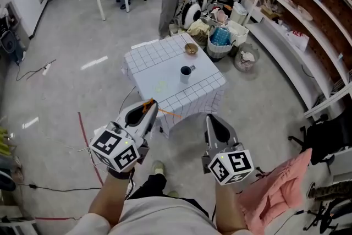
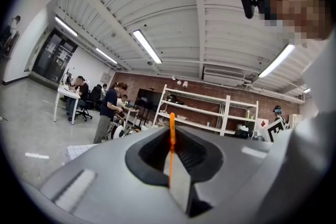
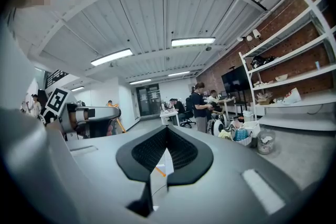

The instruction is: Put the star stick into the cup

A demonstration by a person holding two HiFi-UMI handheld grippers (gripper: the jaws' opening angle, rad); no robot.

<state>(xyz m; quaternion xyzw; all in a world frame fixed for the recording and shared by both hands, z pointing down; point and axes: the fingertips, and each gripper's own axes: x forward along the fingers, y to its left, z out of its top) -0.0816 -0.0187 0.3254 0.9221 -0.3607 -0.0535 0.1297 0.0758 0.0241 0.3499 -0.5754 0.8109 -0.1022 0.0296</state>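
While I stand well back from the table [image 1: 144, 60], my left gripper [image 1: 148, 105] is clamped on the star stick [image 1: 165, 112]. In the left gripper view the jaws of this gripper [image 2: 171, 136] pinch the thin orange stick [image 2: 171, 131] on their closing line, and it rises upright past the tips. From the head view its free length runs out of the jaws to my right and slightly back toward me, across my front rather than toward the table. I cannot make out the star end in any view.

My right gripper [image 1: 212, 119] is closed with nothing in it. In its own view the jaws of that gripper [image 3: 164, 139] meet on empty air.

The cup [image 1: 186, 72], dark and upright with its mouth open to the ceiling, stands ahead of both grippers. It sits on the gridded tabletop about midway, a little toward the right-hand corner and apart from every edge. It lies forward and to the right of the left gripper, with the right gripper about as near. Since the left one carries the stick, I judge it has to go forward and turn the stick's long axis upright over the mouth.

A small bowl [image 1: 191, 49] sits near the far corner, well apart from the cup.

I can read no brand or writing on the cup, stick or cloth. The cubes on the grippers bear only black-and-white square markers.
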